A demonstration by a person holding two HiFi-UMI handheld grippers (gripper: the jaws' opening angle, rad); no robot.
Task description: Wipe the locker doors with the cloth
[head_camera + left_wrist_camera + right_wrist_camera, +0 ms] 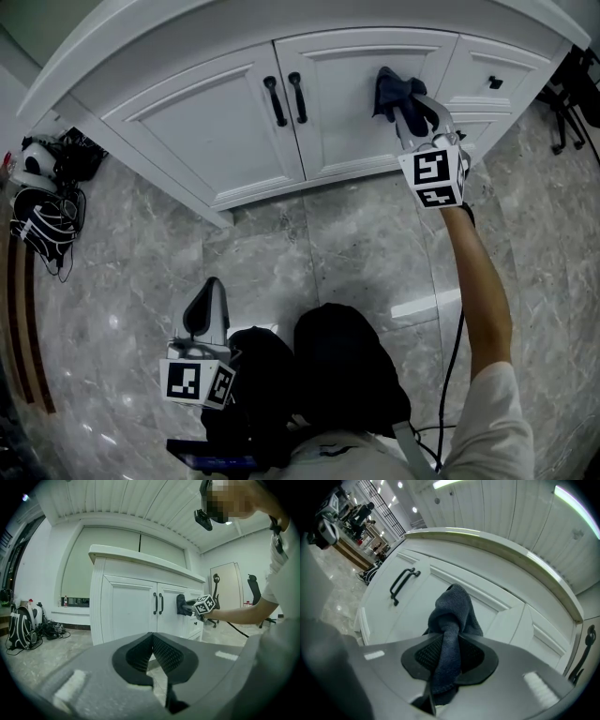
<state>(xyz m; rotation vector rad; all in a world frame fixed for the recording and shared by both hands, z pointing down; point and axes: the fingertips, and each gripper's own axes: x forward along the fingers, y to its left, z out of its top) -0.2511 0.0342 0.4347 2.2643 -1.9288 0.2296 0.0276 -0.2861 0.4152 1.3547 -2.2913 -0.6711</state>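
A white cabinet with two panelled doors (356, 103) and black handles (298, 97) fills the top of the head view. My right gripper (409, 108) is shut on a dark blue cloth (392, 92), which presses against the right door near its upper right part. In the right gripper view the cloth (452, 616) bunches up between the jaws and against the door panel (417, 606). My left gripper (206, 314) hangs low over the floor by the person's knee, shut and empty; its view shows the cabinet (126, 606) from a distance.
Grey marble floor (309, 253) lies in front of the cabinet. Backpacks and cables (42, 202) sit at the left wall. Small drawers (492, 70) stand right of the doors. An office chair (572, 94) is at the far right.
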